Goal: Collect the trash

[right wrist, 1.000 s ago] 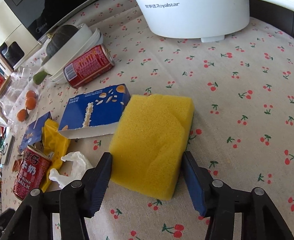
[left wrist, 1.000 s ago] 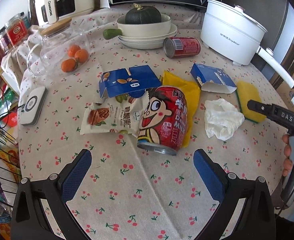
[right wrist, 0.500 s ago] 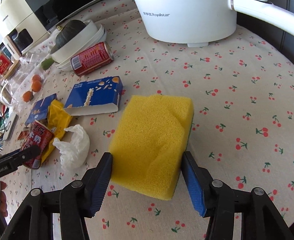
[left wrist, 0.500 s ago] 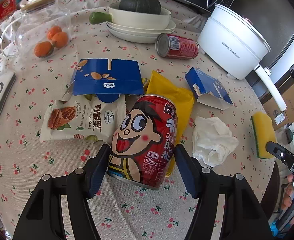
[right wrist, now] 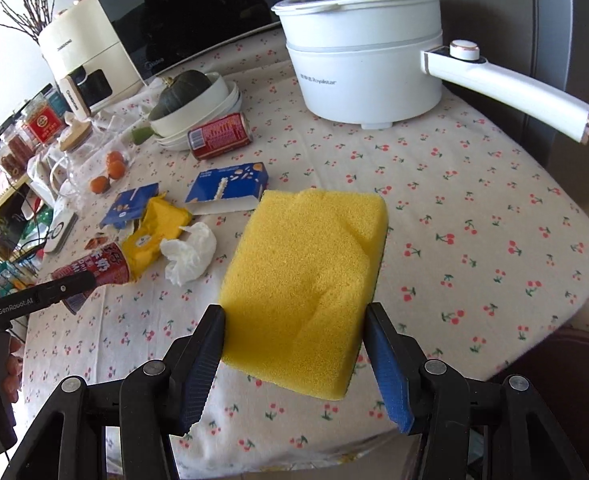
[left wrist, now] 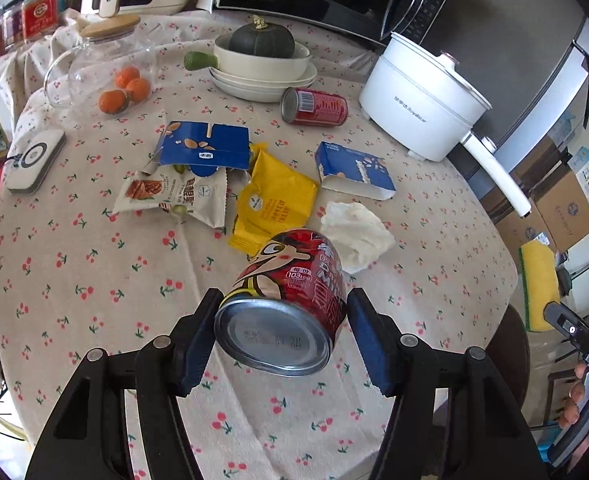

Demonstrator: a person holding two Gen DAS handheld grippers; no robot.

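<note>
— Metal first: the left gripper (left wrist: 282, 334) is clamped on a red milk can (left wrist: 284, 312), a smooth cylinder with a cartoon face, its dull silver base tipped toward the camera. The jaws have just been closing, and the blue ribbed pads now press its sides. It hangs clear above the cherry-print cloth of the counter (left wrist: 94, 280).

— And the other one?

— The right gripper (right wrist: 294, 340) pinches a yellow sponge (right wrist: 306, 276), a porous slab with a dented top, lifted off the cloth.

— What lies past the can?

— At twelve o'clock a crinkled yellow wrapper (left wrist: 274, 200); at one o'clock a crumpled white tissue (left wrist: 356, 232) and, farther, an opened blue carton (left wrist: 354, 172). At eleven o'clock a glossy nut packet (left wrist: 174, 196), another blue carton (left wrist: 204, 146) behind it. A second red can (left wrist: 314, 107) lies on its side near the stacked bowls (left wrist: 262, 72).
</note>
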